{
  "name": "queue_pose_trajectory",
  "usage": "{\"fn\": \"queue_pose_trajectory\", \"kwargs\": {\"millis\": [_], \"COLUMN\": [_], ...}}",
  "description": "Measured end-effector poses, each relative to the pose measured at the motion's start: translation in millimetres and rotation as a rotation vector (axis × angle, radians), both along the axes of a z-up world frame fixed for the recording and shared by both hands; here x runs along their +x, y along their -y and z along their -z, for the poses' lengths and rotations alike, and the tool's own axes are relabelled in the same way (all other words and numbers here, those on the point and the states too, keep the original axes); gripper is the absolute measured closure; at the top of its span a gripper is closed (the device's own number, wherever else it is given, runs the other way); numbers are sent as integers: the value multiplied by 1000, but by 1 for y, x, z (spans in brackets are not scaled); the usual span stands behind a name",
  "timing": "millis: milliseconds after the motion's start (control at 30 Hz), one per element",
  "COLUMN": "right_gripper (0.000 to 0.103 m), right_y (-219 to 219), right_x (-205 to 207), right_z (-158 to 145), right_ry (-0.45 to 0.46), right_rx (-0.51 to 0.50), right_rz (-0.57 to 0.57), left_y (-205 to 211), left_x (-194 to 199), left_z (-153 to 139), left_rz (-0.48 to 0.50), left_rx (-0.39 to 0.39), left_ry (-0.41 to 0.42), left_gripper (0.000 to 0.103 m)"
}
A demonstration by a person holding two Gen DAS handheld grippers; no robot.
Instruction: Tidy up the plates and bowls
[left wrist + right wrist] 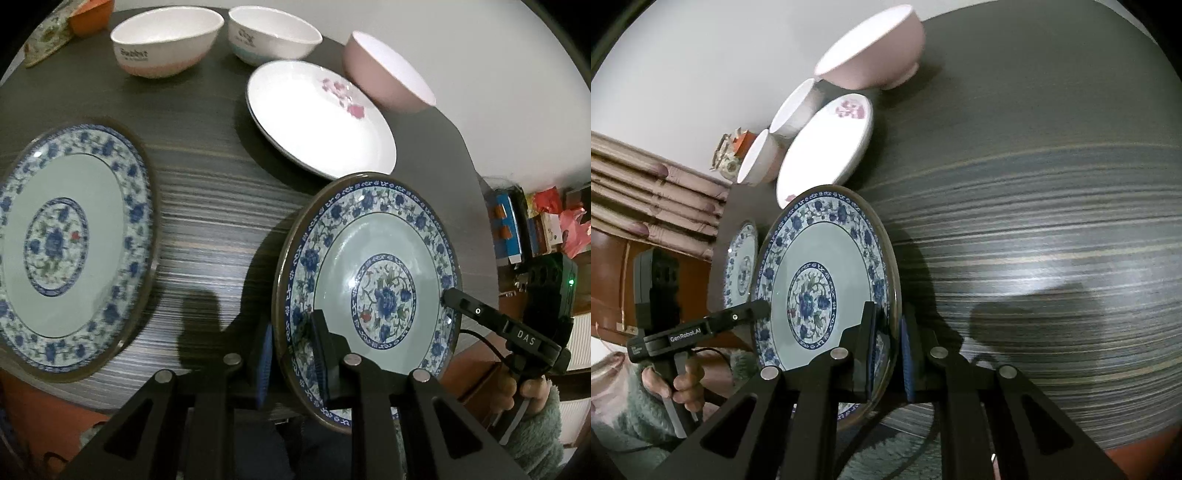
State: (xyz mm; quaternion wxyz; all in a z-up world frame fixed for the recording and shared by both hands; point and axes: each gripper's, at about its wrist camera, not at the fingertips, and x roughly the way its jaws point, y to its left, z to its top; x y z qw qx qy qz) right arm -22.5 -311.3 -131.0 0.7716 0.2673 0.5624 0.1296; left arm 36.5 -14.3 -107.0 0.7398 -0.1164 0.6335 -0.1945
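Both grippers hold one blue-floral plate (373,288) by opposite rims, lifted above the dark table (214,229). My left gripper (291,354) is shut on its near-left rim. My right gripper (890,347) is shut on the same plate (820,280) at the other rim, and its tip shows in the left wrist view (452,297). A second blue-floral plate (70,243) lies on the table to the left, also seen in the right wrist view (740,266). A white plate with pink flowers (317,118) lies farther back.
Two white bowls (166,40) (273,33) and a pink bowl (388,74) stand along the table's far edge. An orange object (88,14) sits at the far left corner. Boxes and bags (535,225) lie beyond the table's right edge.
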Motion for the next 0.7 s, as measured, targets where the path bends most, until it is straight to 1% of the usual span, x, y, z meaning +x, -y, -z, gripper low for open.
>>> {"fn": "queue_pose_trajectory", "kwargs": {"millis": [233,333,533,700], "right_gripper": [90,90,90,90], "right_y": [-25,-40,-80,-121], "right_x": [14,24,50,75], "right_z": [-16,-23,-35,-40], "right_ry": [30,42,64,76], "right_rx": [-9,-10,-1,12], "right_rz": [-39,-61,-112,-159], "left_y": [-31,-52,-95,-141], "left_x": [1,4,13,20], "left_z": [-17,-26,-43,-52], "left_rz": [-41,-72,-142,-213], "left_rx": [0,1,19,43], "left_ry": [37,51,90,111], "left_gripper": [83,83,83,83]}}
